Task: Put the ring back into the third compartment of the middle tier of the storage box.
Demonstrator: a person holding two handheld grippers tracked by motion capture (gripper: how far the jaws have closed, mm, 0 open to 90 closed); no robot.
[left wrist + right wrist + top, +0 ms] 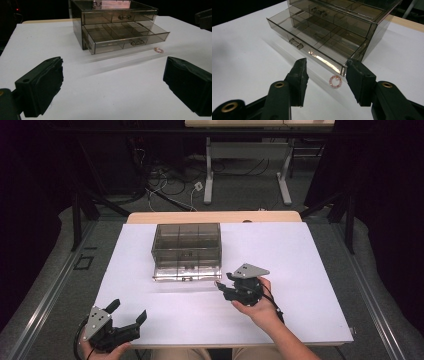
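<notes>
1. At the near edge of the white worktop, the left claw is resting in the person's left hand. Its two jaws are spread wide apart, and nothing is sitting between them.

2. A little farther in, the right claw is sitting in the right hand and pointing at a tiny pink bead ring. Its jaws are partly spread. The ring is lying between them, but they are not touching it.

3. The ring is lying flat on the worktop, just beside the front corner of the pulled-out drawer. From the left claw's camera it is showing as a small pink loop a bit in front of the drawer.

4. Behind the ring, the smoky see-through drawer box is standing in the middle of the worktop. Its lower drawer is sitting open, with small empty sections inside. The upper drawer is sitting shut.

5. I think the step going on now is picking up the ring, most likely to put it into the open drawer. The pinch is not made yet.

6. The next move is calling for care. The claw needs to go down until its tips are almost on the worktop, with the ring in the middle. Then it needs to squeeze gently.

7. The ring is very small and thin, so it could slip out or skid away. The right jaw is also close to the drawer corner and could bump it.
</notes>
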